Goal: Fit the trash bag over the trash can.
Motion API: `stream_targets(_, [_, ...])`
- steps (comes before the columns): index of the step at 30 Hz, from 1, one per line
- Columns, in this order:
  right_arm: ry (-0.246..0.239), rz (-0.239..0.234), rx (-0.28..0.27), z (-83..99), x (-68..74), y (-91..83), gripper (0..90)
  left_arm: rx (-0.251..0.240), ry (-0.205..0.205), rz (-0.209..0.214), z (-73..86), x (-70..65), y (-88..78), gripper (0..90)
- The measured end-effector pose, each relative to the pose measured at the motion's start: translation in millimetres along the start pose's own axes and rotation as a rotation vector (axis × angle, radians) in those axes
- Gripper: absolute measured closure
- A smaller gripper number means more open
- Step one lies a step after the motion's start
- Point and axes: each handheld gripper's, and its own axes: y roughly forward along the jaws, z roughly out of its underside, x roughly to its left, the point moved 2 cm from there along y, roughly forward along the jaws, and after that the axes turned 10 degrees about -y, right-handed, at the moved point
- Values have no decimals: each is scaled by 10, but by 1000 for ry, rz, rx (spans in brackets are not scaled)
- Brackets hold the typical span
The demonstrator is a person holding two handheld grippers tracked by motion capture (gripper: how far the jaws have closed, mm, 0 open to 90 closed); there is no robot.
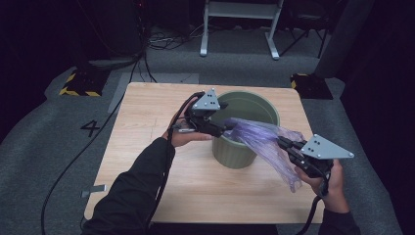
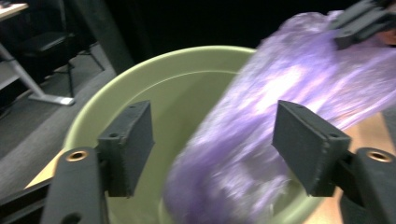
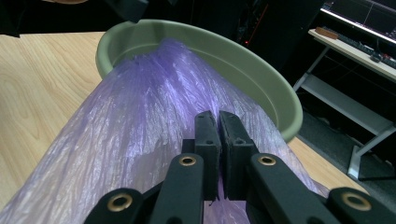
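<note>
The purple plastic bag (image 1: 264,142) lay draped over the near right rim of the green bin (image 1: 244,128), which stood right of centre on the worktop (image 1: 147,161). 1 end of the bag hung inside the bin and the other trailed down toward the lower right of the high view. In the right gripper view the bag (image 3: 135,126) ran from the bottom of the frame up to the bin's rim (image 3: 261,79).

The right gripper (image 1: 285,143) was clamped on a fold of the film, its jaws pressed together with the plastic pinched between them (image 3: 218,140). The left gripper (image 1: 229,126) hovered over the bin mouth with its jaws standing apart; the bag (image 2: 261,140) passed between them, but the pads pressed on nothing.

The bag looked very light, thin and limp, likely slippery, and easy to tear if pulled hard against the rim. A gathered fold or the mouth edge seemed the best place to take hold, since a single layer could slide out.

Little stood in the way on the worktop. The bin's rim itself was the main snag. Cables (image 1: 161,39), a frame's legs (image 1: 240,29) and yellow-black floor markers (image 1: 78,83) sat well apart, in the upper part of the frame.
</note>
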Motion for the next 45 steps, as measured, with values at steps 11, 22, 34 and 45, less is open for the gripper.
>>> stream_targets(11, [-55, -37, 4, -237, 28, 179, 861, 94, 98, 0, -61, -227, 215, 502])
stream_targets(22, [-15, -39, -51, -246, 30, 117, 570, 90, 100, -35, -9, -140, 171, 896])
stream_targets(34, [30, 21, -133, -151, 13, -286, 326, 84, 39, -61, 123, 57, 19, 896])
stream_targets(45, [103, 28, -76, 184, -59, -276, 276, 79, -1, -76, 193, 187, -11, 893])
